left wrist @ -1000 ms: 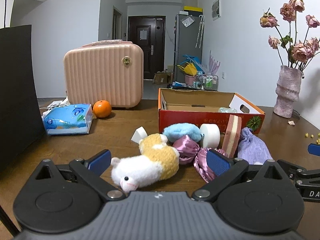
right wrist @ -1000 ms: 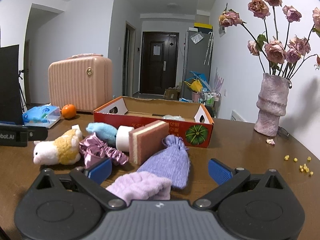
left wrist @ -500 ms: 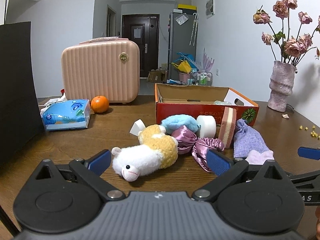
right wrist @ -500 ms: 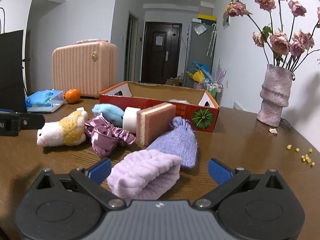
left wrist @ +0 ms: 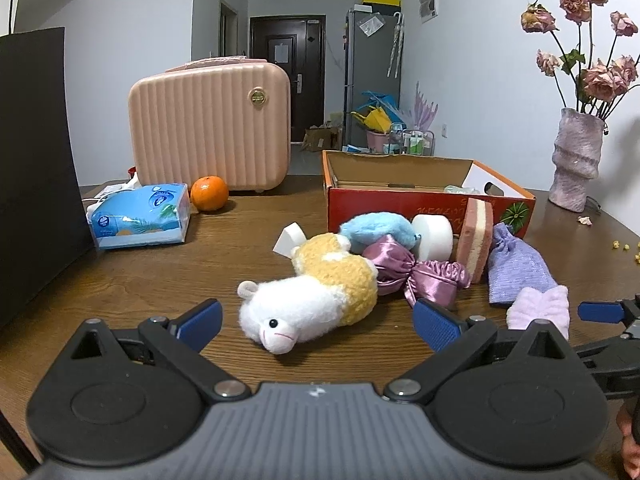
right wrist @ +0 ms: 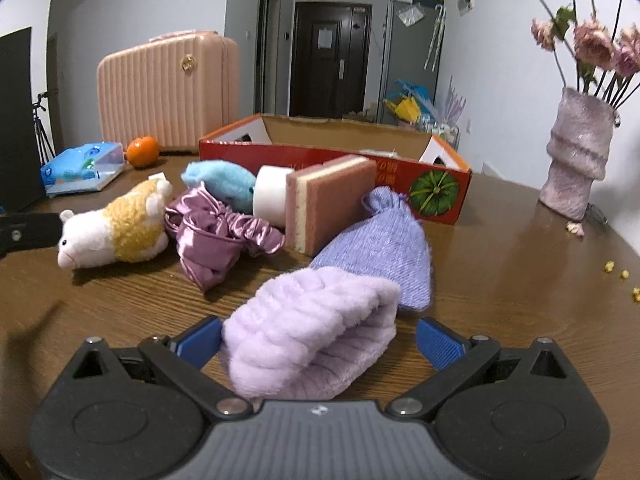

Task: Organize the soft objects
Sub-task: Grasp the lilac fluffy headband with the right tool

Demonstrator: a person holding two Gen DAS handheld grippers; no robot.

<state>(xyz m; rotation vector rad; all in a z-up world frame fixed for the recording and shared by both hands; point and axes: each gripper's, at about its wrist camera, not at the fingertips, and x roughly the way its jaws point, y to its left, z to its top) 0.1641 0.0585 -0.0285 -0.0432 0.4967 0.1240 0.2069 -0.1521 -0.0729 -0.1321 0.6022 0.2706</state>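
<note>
Soft things lie in a heap on the wooden table in front of a red cardboard box [left wrist: 424, 204] [right wrist: 400, 168]. A white and yellow plush alpaca [left wrist: 308, 300] [right wrist: 112, 228] lies just ahead of my open left gripper [left wrist: 316, 322]. A fluffy lilac headband [right wrist: 312, 328] [left wrist: 540, 308] sits between the spread fingers of my open right gripper [right wrist: 320, 340]. Behind are a lavender knit pouch [right wrist: 384, 248], a purple satin scrunchie [right wrist: 216, 232], a pink sponge [right wrist: 328, 200], a white roll [right wrist: 270, 196] and a blue plush [right wrist: 220, 180].
A pink suitcase [left wrist: 212, 128], an orange [left wrist: 209, 193] and a blue tissue pack [left wrist: 140, 216] stand at the back left. A black panel [left wrist: 32, 168] is at the far left. A vase of dried roses [left wrist: 576, 160] stands at the right, with crumbs [right wrist: 616, 276] nearby.
Both grippers have come closer to the heap. The lilac headband now sits between the right gripper's fingers. Both stay open.
</note>
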